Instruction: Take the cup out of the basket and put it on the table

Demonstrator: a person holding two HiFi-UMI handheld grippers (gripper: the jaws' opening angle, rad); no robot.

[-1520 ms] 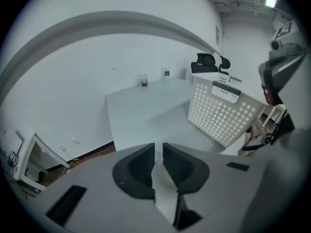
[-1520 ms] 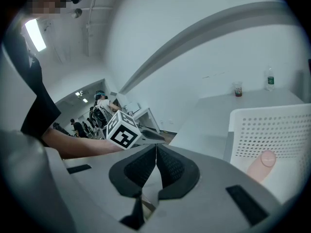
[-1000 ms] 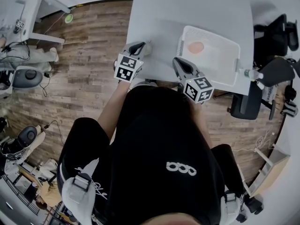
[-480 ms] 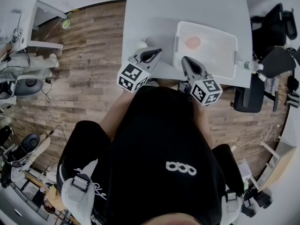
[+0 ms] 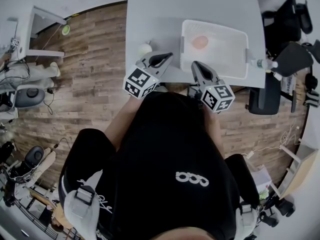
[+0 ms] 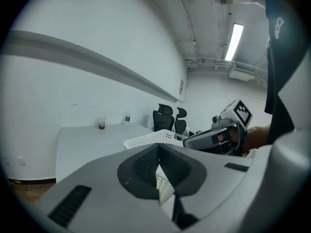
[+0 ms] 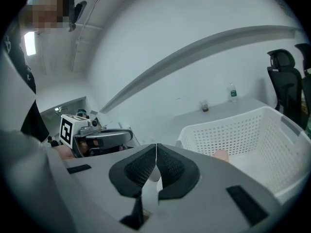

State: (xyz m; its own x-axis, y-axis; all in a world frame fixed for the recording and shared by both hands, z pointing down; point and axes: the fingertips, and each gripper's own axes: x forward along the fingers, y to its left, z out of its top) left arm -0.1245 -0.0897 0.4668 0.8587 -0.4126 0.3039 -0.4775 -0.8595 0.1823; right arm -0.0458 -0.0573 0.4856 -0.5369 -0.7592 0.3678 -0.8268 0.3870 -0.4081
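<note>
— Start with the big things. Where does it all stand?

— The grey table [image 5: 200, 4] carries the white basket [image 5: 225, 54] at its near right side. The person stands at the near edge with both tools held low over it.

— And the tools themselves?

— The left gripper [image 5: 162, 58] has its jaws pressed together with nothing between them. Its own view shows only the basket's corner beyond the tips. The right gripper [image 5: 196, 65] is the same, pads meeting and nothing held, and it hangs just in front of the basket's near wall.

— So where is the cup?

— A small pale cup [image 5: 145, 48] stands upright on the bare table. It is outside the basket and near the left gripper, not touching it.

— Then the job is finished?

— For that cup I'd judge yes: it is out, set down and let go. One small pink object [image 5: 200, 42] lies inside the basket near its far left corner. I can't tell whether it is another cup. If it is, lifting it out is what remains.
</note>
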